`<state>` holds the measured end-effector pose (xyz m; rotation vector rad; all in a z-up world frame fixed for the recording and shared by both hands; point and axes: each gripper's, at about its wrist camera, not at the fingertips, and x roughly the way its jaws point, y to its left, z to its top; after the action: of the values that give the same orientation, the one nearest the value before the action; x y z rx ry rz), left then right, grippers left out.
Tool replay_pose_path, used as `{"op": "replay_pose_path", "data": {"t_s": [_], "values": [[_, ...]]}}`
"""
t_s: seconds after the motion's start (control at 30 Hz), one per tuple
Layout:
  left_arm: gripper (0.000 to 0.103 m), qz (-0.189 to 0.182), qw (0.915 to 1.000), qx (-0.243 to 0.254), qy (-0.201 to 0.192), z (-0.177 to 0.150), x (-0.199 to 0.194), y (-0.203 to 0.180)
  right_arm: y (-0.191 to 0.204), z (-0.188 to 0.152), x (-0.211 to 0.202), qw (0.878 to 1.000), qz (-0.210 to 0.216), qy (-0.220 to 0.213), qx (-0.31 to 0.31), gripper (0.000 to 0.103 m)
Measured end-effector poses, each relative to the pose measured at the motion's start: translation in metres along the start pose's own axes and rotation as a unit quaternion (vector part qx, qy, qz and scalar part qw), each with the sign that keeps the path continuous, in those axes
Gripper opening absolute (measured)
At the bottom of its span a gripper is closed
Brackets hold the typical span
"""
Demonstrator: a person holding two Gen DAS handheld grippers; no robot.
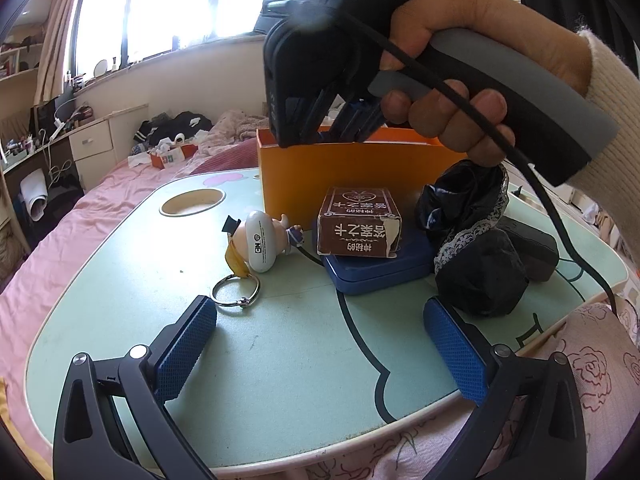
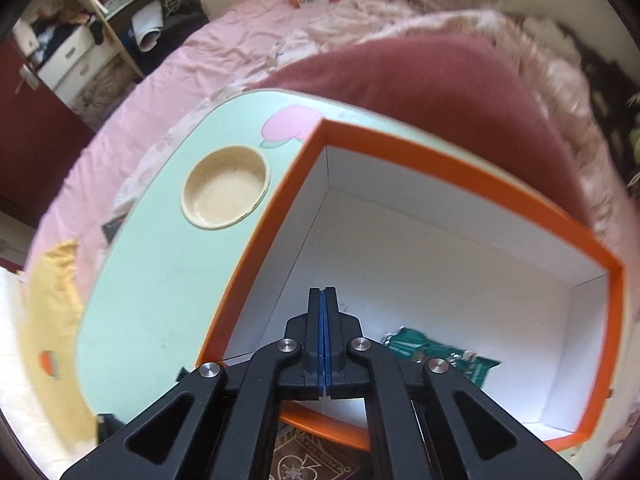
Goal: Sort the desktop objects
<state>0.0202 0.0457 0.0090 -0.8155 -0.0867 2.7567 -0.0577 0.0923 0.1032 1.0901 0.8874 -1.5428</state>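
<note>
My left gripper is open low over the near part of the mint green lap table, nothing between its blue pads. Beyond it lie a small cartoon figure keychain with a metal ring, a brown card box on a blue case, and black lace-trimmed cloth. My right gripper, held by a hand, points down into the orange box with its pads pressed together and nothing in them. A green packet lies on the white box floor.
A round cup recess sits in the table left of the orange box. A dark object lies behind the black cloth. The table stands on a pink bed with a maroon pillow behind; a cable hangs from the right gripper.
</note>
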Motion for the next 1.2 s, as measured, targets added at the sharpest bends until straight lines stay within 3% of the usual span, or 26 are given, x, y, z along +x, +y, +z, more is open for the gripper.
{"op": "replay_pose_path", "data": {"t_s": [0.23,0.33,0.6,0.9,1.03,1.13,1.2], "values": [[0.103,-0.012,0.9999,0.006,0.001,0.0,0.0,0.0,0.014,0.002,-0.004,0.997,-0.057,-0.03,-0.046,0.004],[0.103,-0.017,0.9998,0.009,0.002,0.0,0.0,0.0,0.02,0.003,-0.009,0.992,-0.096,-0.049,-0.063,0.023],[0.103,-0.031,0.9994,0.017,0.003,0.0,0.001,-0.001,0.021,0.002,-0.019,0.987,-0.12,-0.062,-0.083,0.041],[0.103,-0.046,0.9986,0.026,0.005,-0.001,0.001,0.0,0.02,0.001,-0.019,0.987,-0.125,-0.05,-0.089,0.044],[0.103,-0.051,0.9983,0.028,0.006,0.0,0.002,-0.001,0.012,0.003,-0.018,0.993,-0.09,-0.023,-0.071,0.044],[0.103,-0.057,0.9979,0.032,0.007,-0.001,0.001,0.0,-0.006,0.007,-0.015,0.999,-0.007,0.032,-0.017,0.043],[0.103,-0.062,0.9975,0.034,0.007,-0.001,0.001,0.0,-0.019,0.01,-0.011,0.996,0.042,0.071,0.022,0.038]]}}
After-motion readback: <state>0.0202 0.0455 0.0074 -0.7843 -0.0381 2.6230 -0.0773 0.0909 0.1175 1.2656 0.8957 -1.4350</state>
